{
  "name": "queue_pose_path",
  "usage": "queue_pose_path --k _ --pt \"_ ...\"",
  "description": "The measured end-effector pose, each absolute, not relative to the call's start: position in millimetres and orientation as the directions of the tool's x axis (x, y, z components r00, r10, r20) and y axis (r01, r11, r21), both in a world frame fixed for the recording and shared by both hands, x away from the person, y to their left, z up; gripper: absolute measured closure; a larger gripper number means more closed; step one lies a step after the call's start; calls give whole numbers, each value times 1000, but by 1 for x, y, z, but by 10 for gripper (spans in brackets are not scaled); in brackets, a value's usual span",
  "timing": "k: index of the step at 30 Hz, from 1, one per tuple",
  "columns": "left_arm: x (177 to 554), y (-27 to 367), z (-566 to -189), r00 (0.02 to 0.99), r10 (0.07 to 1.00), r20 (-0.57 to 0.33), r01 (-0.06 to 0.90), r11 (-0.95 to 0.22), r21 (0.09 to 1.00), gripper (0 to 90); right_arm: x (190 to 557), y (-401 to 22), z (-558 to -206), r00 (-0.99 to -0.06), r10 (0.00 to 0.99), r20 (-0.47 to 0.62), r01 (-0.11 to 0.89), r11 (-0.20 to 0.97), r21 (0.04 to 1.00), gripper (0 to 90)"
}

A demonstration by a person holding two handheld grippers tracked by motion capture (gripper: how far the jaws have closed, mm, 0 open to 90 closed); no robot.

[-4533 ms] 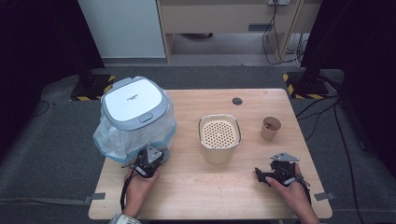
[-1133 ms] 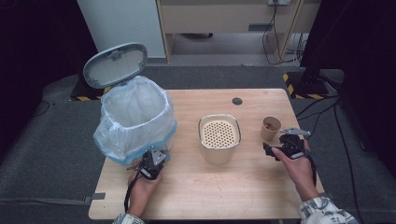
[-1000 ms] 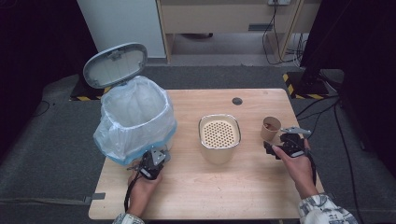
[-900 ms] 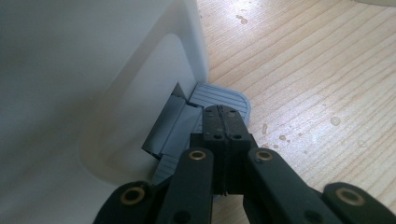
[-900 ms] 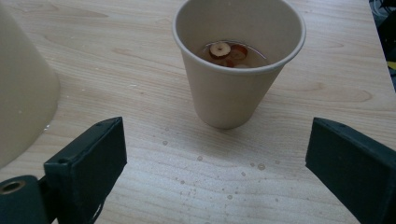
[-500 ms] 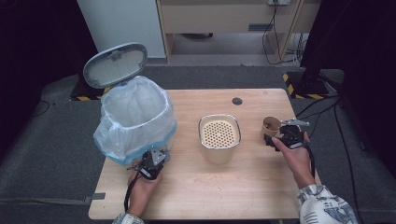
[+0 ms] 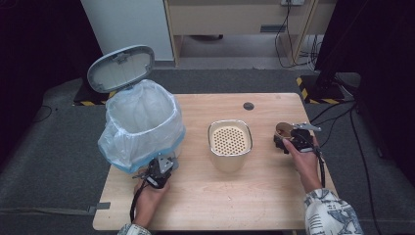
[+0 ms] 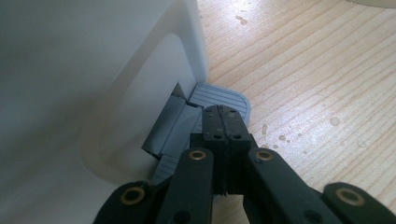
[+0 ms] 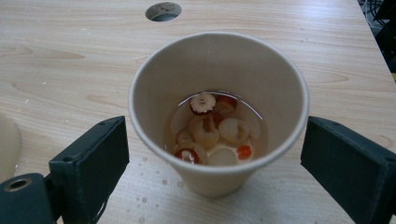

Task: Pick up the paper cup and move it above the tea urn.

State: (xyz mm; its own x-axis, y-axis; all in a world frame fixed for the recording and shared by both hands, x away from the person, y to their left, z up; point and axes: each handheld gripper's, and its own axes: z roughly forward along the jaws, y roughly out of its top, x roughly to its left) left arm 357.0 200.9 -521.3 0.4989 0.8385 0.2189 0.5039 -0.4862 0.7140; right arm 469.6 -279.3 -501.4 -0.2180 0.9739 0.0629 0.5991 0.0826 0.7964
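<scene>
Where the high view begins at its left, you have the white pedal bin [image 7: 142,129] standing on the table [image 7: 235,205] at about nine o'clock from the strainer pot, its plastic liner bulging over the rim and its grey lid [image 7: 121,67] tipped up at the bin's eleven o'clock. Your left gripper [image 7: 157,172] sits at the bin's five o'clock, against its base. From above you cannot make out the contact. The left gripper view settles it: the jaws are fully closed, pad to pad with nothing between them, and their tips rest on the ribbed grey foot pedal [image 8: 219,95] that juts from the recess in the bin's white wall [image 8: 84,84].

At centre stands the cream strainer pot [image 7: 230,143], its perforated insert facing up. A dark round grommet [image 7: 248,105] sits in the table at the pot's one o'clock.

At the pot's three o'clock stands the paper cup [image 7: 283,129], upright on the wood, with your right gripper [image 7: 288,142] at its five o'clock. The high view shows little beyond the brown rim. The right gripper view shows the cup [image 9: 219,112] between the two black pads, a clear gap on either side, neither pad touching the wall. Those jaws have just been closing in and grip nothing yet. That view also shows the contents: a shallow clear liquid with pale slices and red pieces. The grommet [image 9: 163,11] lies at the cup's eleven o'clock there, and water drops speckle the wood at its foot.
</scene>
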Motion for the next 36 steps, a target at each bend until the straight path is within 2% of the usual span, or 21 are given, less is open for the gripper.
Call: queue_pose_path --k 9,21,29,36 --pt "357 201 -521 498 840 214 504 -482 717 897 480 -276 -512 -198 977 84 590 50 806 125" --pt "357 202 -522 496 842 209 505 -476 720 897 487 -273 -522 -198 977 82 554 42 831 258" --pt "357 202 -522 497 842 208 505 -476 720 897 483 -275 -515 -239 969 69 542 74 837 298" --pt "357 202 -522 496 843 208 505 -476 720 897 480 -273 -490 -303 953 22 515 144 845 309"
